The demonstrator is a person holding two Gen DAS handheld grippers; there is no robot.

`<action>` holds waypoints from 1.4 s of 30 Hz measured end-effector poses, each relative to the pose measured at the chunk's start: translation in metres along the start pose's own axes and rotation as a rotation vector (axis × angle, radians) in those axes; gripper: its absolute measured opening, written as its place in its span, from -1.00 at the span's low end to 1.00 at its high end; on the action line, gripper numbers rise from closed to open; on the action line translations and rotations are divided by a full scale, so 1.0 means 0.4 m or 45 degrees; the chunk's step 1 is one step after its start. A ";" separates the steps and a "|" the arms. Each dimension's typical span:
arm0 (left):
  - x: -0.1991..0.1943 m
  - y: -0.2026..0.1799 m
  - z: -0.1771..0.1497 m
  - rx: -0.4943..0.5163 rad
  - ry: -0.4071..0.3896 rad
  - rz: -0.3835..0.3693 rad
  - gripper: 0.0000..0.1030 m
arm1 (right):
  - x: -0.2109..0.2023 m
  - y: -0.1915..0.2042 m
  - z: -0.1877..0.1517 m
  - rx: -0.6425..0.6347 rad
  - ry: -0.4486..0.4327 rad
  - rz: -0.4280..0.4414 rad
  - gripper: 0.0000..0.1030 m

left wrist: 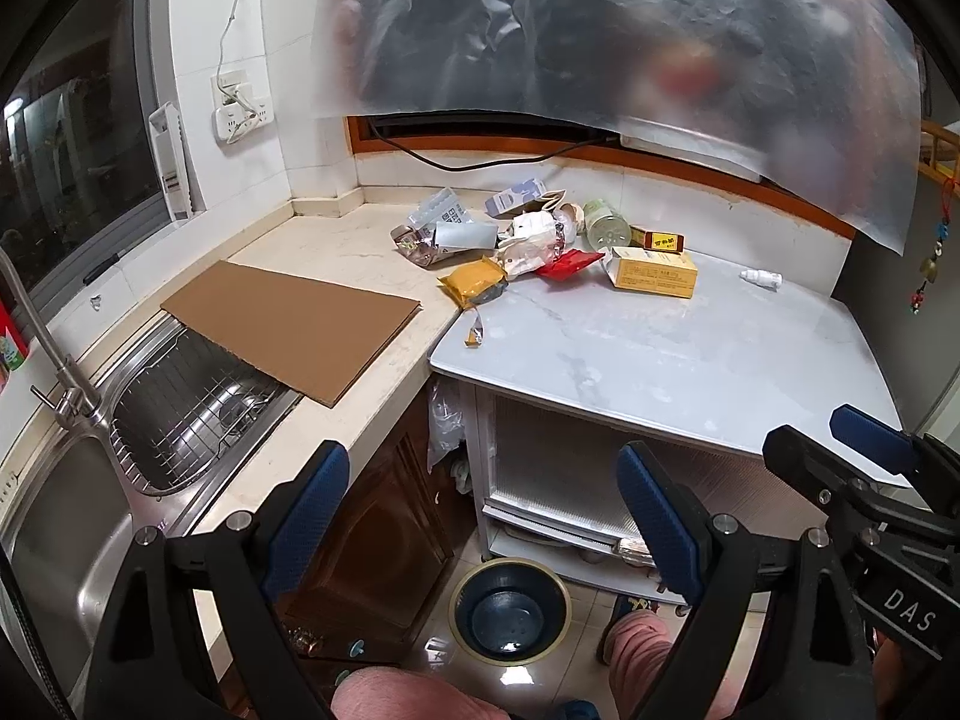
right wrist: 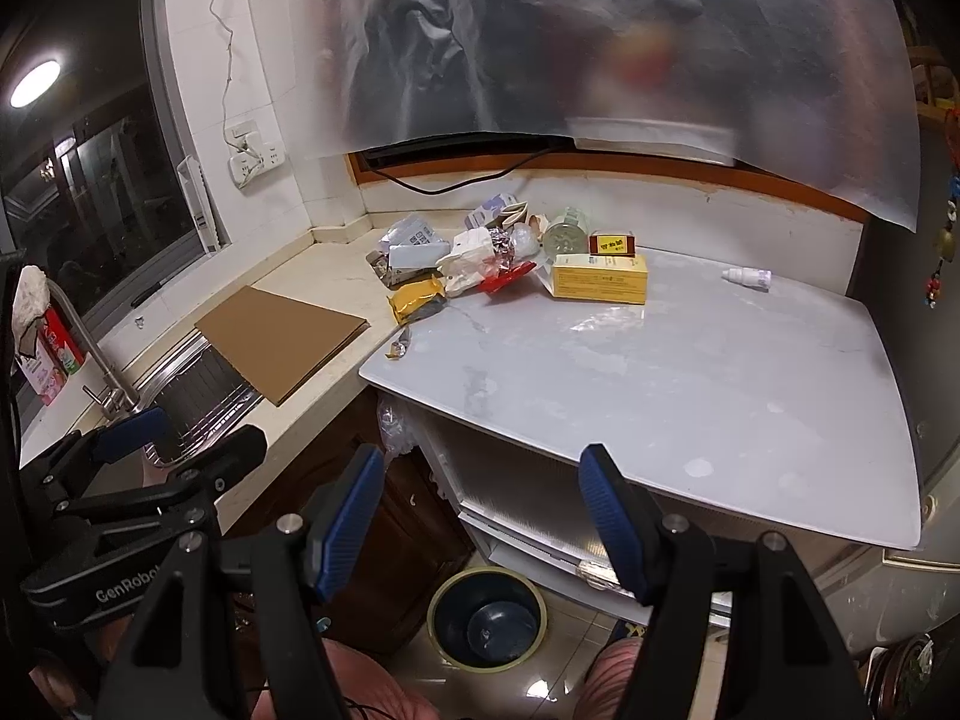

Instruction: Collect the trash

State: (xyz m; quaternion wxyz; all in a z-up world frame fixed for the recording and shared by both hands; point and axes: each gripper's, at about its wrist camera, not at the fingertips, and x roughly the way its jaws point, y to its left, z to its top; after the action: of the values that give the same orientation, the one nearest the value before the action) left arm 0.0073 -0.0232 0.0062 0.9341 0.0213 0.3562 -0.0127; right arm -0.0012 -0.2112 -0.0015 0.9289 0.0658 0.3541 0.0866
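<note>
we are just starting: both our left gripper [left wrist: 483, 525] and right gripper [right wrist: 483, 519] are wide apart and hold nothing, the trash [right wrist: 480, 258] sits far back on the table [right wrist: 690, 372], the bin [right wrist: 487, 618] waits below, so next we reach in.

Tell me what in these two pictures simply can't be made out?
- Behind the plastic sheet: dark and red blurs only, both views.
- Printing on the yellow box and small red box: too small.
- Bottom layers of the trash pile: covered by wrappers on top.
- Sink: cut off by the left view's edge, partly under the cardboard.
</note>
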 end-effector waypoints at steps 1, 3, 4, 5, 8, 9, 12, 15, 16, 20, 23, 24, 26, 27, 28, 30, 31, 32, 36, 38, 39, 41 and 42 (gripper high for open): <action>0.000 -0.001 0.001 -0.001 0.000 0.002 0.74 | 0.002 0.003 0.001 -0.002 0.001 0.001 0.32; 0.002 0.000 0.003 0.001 -0.003 0.002 0.74 | 0.004 0.010 0.003 -0.007 -0.002 0.006 0.32; 0.003 0.002 0.004 0.001 -0.007 0.004 0.74 | 0.004 0.011 0.004 -0.010 -0.004 0.007 0.32; 0.004 0.006 0.005 0.000 -0.011 0.006 0.74 | 0.005 0.015 0.004 -0.012 -0.005 0.007 0.32; 0.004 0.018 0.006 -0.006 -0.017 0.007 0.74 | 0.008 0.026 0.006 -0.020 -0.005 0.008 0.32; 0.004 0.022 0.006 -0.008 -0.017 0.007 0.74 | 0.008 0.028 0.006 -0.023 -0.005 0.006 0.32; 0.004 0.032 0.007 -0.015 -0.019 0.006 0.74 | 0.005 0.038 0.006 -0.036 -0.009 0.000 0.32; -0.001 0.037 0.004 -0.021 -0.022 0.003 0.74 | 0.002 0.045 0.007 -0.043 -0.013 -0.001 0.32; -0.001 0.039 0.004 -0.023 -0.023 0.003 0.74 | 0.001 0.045 0.008 -0.044 -0.014 0.000 0.32; -0.001 0.036 0.005 -0.022 -0.021 0.003 0.74 | 0.002 0.048 0.007 -0.043 -0.013 0.000 0.32; 0.000 0.039 0.006 -0.023 -0.015 0.000 0.73 | 0.004 0.049 0.013 -0.040 -0.009 0.007 0.32; 0.003 0.039 0.009 -0.024 -0.012 -0.002 0.71 | 0.004 0.050 0.013 -0.041 -0.009 0.005 0.32; 0.005 0.040 0.012 -0.027 -0.005 -0.007 0.68 | 0.004 0.049 0.013 -0.041 -0.010 0.007 0.32; 0.008 0.039 0.015 -0.027 -0.002 -0.010 0.67 | 0.004 0.050 0.013 -0.041 -0.010 0.008 0.32; 0.010 0.038 0.016 -0.027 0.001 -0.013 0.67 | 0.005 0.050 0.013 -0.041 -0.010 0.006 0.32; 0.015 0.036 0.022 -0.027 0.007 -0.017 0.66 | 0.005 0.050 0.013 -0.040 -0.010 0.004 0.32; 0.017 0.034 0.025 -0.026 0.008 -0.019 0.66 | 0.005 0.050 0.013 -0.039 -0.010 0.005 0.32; 0.019 0.032 0.029 -0.025 0.009 -0.021 0.66 | 0.005 0.049 0.012 -0.039 -0.010 0.006 0.32; 0.031 0.025 0.047 -0.012 0.007 -0.032 0.66 | 0.011 0.040 0.035 -0.037 -0.010 0.010 0.32; 0.039 0.016 0.059 0.005 0.007 -0.045 0.64 | 0.016 0.030 0.050 -0.040 -0.014 0.004 0.32; 0.044 0.011 0.068 0.017 0.010 -0.055 0.62 | 0.020 0.018 0.060 -0.040 -0.015 0.005 0.32; 0.056 -0.004 0.089 0.044 0.018 -0.076 0.56 | 0.028 -0.001 0.078 -0.036 -0.013 0.010 0.32; 0.065 -0.014 0.103 0.062 0.028 -0.082 0.56 | 0.034 -0.013 0.089 -0.028 -0.010 0.017 0.32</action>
State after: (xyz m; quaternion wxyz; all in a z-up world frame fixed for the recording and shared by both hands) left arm 0.0541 -0.0308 0.0194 0.9285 0.0327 0.3664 -0.0510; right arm 0.0330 -0.2158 0.0151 0.9303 0.0583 0.3490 0.0966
